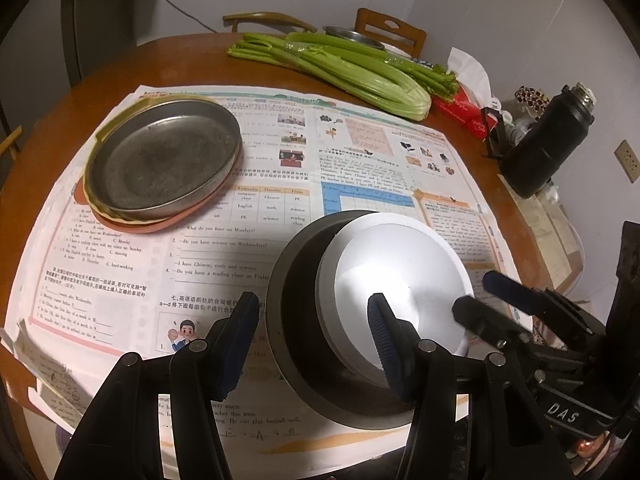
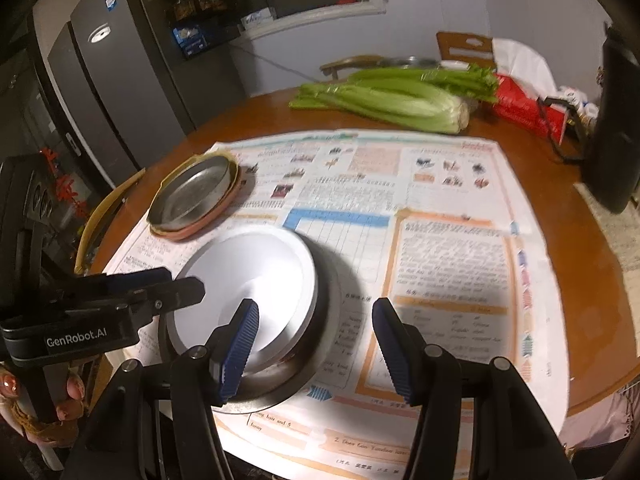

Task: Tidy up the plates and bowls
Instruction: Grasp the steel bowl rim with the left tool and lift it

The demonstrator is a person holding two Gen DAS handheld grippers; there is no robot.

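A newspaper-covered round table (image 1: 132, 60) holds the white bowl (image 1: 400, 280) nested in a steel bowl (image 1: 296, 320) at six o'clock. Both look rigid and slick, so grip the rim. Left gripper (image 1: 312, 344) and right gripper (image 2: 316, 344) both gape apart, holding nothing.

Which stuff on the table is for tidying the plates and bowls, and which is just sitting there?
For the job:
white bowl nested in the metal bowl
metal plate on the orange plate
left gripper, right gripper, both open

Just sitting there:
celery
black bottle
red box
papers
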